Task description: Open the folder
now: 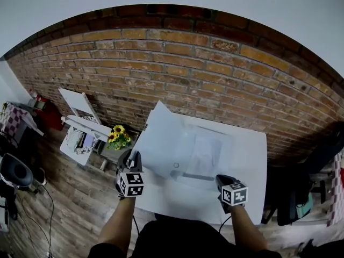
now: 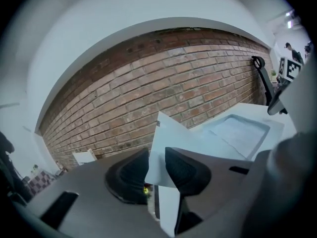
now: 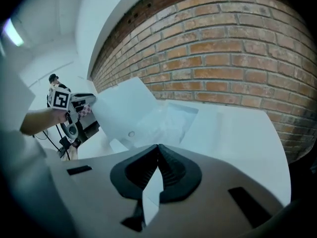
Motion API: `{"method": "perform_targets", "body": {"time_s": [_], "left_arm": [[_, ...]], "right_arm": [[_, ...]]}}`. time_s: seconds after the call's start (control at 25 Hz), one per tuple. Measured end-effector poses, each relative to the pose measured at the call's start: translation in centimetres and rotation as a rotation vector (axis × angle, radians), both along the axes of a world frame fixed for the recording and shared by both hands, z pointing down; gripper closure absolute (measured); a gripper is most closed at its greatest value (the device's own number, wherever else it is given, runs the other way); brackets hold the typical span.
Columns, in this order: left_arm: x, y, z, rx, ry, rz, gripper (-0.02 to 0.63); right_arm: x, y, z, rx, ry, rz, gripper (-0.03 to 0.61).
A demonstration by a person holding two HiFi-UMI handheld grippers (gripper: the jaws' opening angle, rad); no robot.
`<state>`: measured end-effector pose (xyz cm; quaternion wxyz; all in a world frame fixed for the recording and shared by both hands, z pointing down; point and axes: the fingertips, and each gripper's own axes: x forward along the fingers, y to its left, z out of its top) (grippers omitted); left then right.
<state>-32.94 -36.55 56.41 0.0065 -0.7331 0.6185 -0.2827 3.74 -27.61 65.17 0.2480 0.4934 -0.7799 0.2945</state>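
Observation:
A white translucent folder lies on the white table. Its front cover stands raised at the left, with a round snap button near its lower edge. My left gripper is shut on that cover's left edge; in the left gripper view the sheet passes between the two pads of the gripper. My right gripper is at the folder's near right corner. Its jaws are shut on a thin white edge of the folder. The right gripper view shows the lifted cover and my left gripper.
A brick wall runs behind the table. Left of the table stand a pot of yellow flowers and a white chair with papers on a wooden floor. Dark equipment sits at the right.

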Motion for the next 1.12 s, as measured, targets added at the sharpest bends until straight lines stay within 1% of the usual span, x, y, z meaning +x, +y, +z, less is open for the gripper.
{"method": "perform_targets", "body": {"time_s": [0.24, 0.4, 0.48, 0.6, 0.72, 0.88, 1.12], "left_arm": [[0.6, 0.4, -1.0, 0.000, 0.094, -0.033, 0.497], [0.4, 0.2, -1.1, -0.023, 0.121, -0.047, 0.497], [0.4, 0.0, -1.1, -0.033, 0.152, -0.050, 0.497], [0.4, -0.2, -1.2, -0.048, 0.196, -0.050, 0.503], [0.6, -0.2, -1.4, -0.056, 0.227, -0.047, 0.505], [0.8, 0.0, -1.6, -0.053, 0.270, -0.047, 0.505], [0.9, -0.2, -2.1, -0.048, 0.318, -0.056, 0.509]], "right_arm": [[-0.2, -2.7, -7.2, 0.193, -0.104, 0.011, 0.563], [-0.4, -3.7, -11.9, 0.324, -0.118, 0.010, 0.563], [-0.5, -3.9, -14.0, 0.385, -0.116, 0.006, 0.565], [-0.7, -4.1, -16.9, 0.462, -0.163, 0.013, 0.565], [-0.6, -4.3, -18.6, 0.503, -0.202, 0.031, 0.565], [-0.5, -4.2, -19.2, 0.542, -0.185, 0.035, 0.565], [-1.1, -3.9, -17.9, 0.504, -0.180, 0.013, 0.565]]}}
